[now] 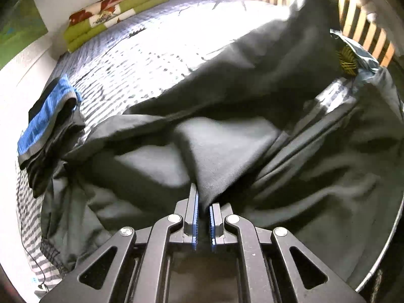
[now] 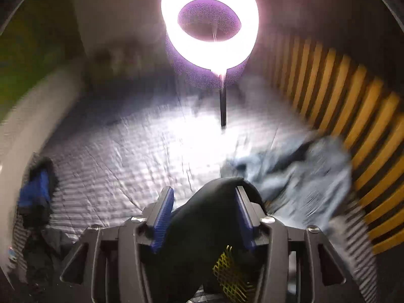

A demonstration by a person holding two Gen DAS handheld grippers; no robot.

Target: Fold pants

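Dark grey pants lie crumpled across a striped bed cover. In the left wrist view my left gripper is shut on a fold of the pants at the near edge, its blue pads almost touching. One end of the pants rises toward the upper right, where a yellow mesh patch shows inside. In the right wrist view my right gripper holds a thick bunch of the pants between its blue pads. The same yellow mesh hangs just below.
A folded black and blue garment lies at the bed's left side. A green and red folded blanket sits at the far left corner. A wooden slatted rail runs along the right. A light blue garment lies beside it. A lit ring lamp stands beyond.
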